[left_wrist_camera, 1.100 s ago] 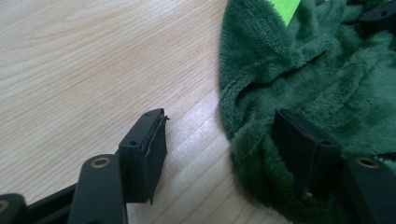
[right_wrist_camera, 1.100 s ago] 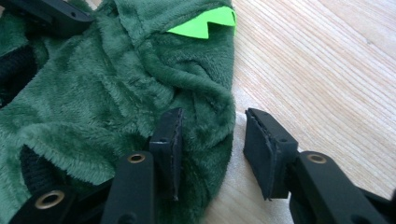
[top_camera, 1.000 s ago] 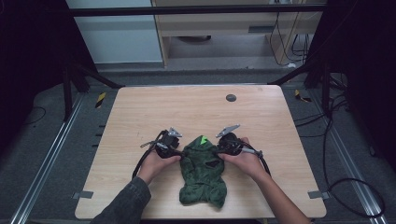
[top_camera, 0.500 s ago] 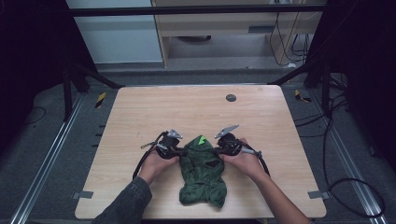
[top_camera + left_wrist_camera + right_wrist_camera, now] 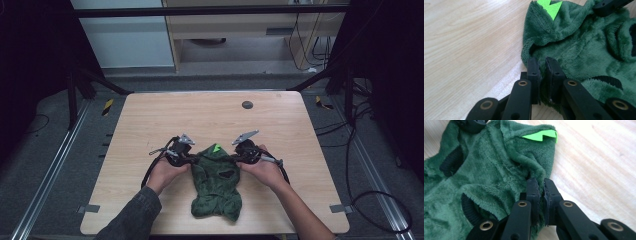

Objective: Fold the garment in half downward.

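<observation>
A: The left gripper (image 5: 540, 65) has its jaws pinched together on the edge of the green fleece garment (image 5: 216, 182), with a fold of the pile caught between them. The right gripper (image 5: 539, 185) does the same on the opposite edge.

B: So both are clamped on the cloth. Where does it lie?

A: On the wooden table (image 5: 210, 117), near the person's side, between the two hands. Its upper end sits between the grippers, and the rest trails back toward the person.

B: Why hold it at both sides like that?

A: My guess is to spread or lift it evenly. A grip at each side of the top edge keeps the fabric from bunching toward the middle.

B: What is the bright bit at the top?

A: A light green patch (image 5: 549, 7) with a notched edge, sewn or stuck near the top edge. It could be a spike or a label; I cannot tell which.

B: And the dark bands?

A: Black ribbed cuffs (image 5: 469, 211), likely openings for sleeves or legs, lying face up.

B: Anything else nearby?

A: A small dark round disc (image 5: 247, 104) sits well apart, toward the far edge of the table.
</observation>
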`<control>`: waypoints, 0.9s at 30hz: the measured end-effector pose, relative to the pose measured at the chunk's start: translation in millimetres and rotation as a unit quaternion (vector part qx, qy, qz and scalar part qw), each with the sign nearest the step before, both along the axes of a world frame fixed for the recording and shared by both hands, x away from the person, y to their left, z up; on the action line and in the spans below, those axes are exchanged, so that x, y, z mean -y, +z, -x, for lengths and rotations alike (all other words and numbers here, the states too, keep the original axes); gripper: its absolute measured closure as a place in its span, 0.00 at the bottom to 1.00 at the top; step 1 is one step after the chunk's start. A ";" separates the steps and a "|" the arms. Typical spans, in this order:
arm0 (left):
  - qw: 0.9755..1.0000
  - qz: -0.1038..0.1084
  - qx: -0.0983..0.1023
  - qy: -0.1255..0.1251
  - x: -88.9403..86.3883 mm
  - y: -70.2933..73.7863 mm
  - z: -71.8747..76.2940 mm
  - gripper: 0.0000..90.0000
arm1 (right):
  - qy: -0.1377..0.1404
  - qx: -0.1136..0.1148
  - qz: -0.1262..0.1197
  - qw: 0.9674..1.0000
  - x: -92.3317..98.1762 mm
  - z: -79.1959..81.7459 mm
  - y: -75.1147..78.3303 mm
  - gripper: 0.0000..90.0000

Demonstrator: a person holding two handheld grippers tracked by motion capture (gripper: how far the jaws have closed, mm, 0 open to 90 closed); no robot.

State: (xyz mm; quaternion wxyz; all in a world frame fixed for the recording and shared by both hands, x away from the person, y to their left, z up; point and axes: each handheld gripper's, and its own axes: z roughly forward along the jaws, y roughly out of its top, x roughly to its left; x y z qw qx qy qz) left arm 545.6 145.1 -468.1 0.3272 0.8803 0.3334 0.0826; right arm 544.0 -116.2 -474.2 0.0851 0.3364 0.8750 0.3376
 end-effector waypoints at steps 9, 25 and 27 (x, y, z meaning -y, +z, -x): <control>1.000 -0.001 0.013 0.002 0.7 11.1 -1.3 0.92 | 0.001 0.012 0.003 1.000 -1.4 -5.8 14.9 0.94; 1.000 -0.004 0.025 -0.010 -0.1 33.7 -18.8 0.92 | 0.003 0.021 -0.003 1.000 -5.0 -19.1 28.8 0.94; 1.000 -0.003 0.027 -0.011 -0.4 35.4 -21.3 0.92 | 0.001 0.019 -0.004 1.000 -4.6 -22.8 31.1 0.94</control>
